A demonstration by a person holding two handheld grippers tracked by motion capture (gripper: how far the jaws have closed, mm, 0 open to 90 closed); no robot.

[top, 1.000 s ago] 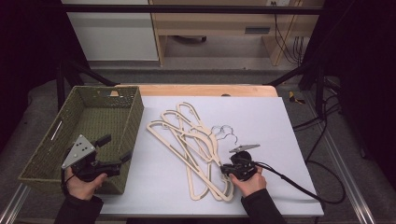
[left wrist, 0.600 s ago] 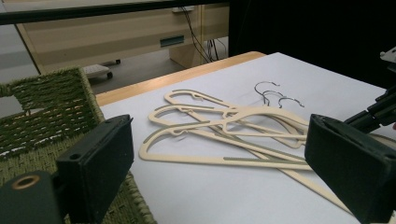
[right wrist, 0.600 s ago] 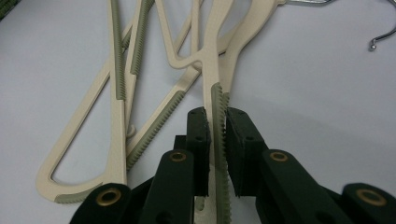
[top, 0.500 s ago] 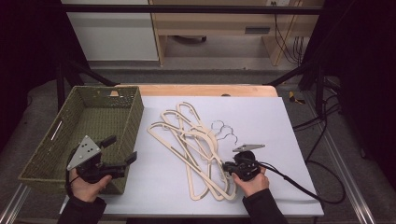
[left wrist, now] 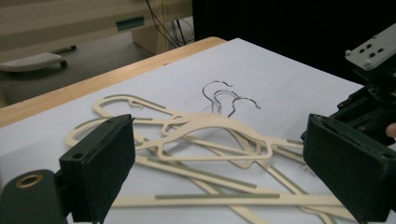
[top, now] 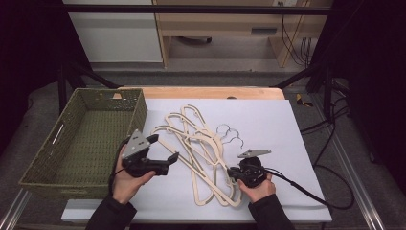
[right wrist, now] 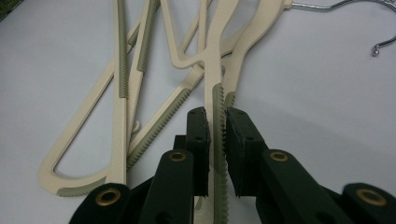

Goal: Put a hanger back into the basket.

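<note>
Several cream hangers (top: pixel 201 153) lie tangled on the white tabletop (top: pixel 287 124), just beside a green woven basket (top: pixel 81 139) that sits at the tabletop's left end. Left tongs (top: pixel 163 149) hover between basket and pile, jaws spread wide with nothing between them, aimed at the hangers. Right tongs (right wrist: pixel 215 126) sit on the pile's far side from the basket, pads pinched on the ribbed arm of one hanger. Three wire hooks (left wrist: pixel 226 95) curl up near the pile's middle.
</note>
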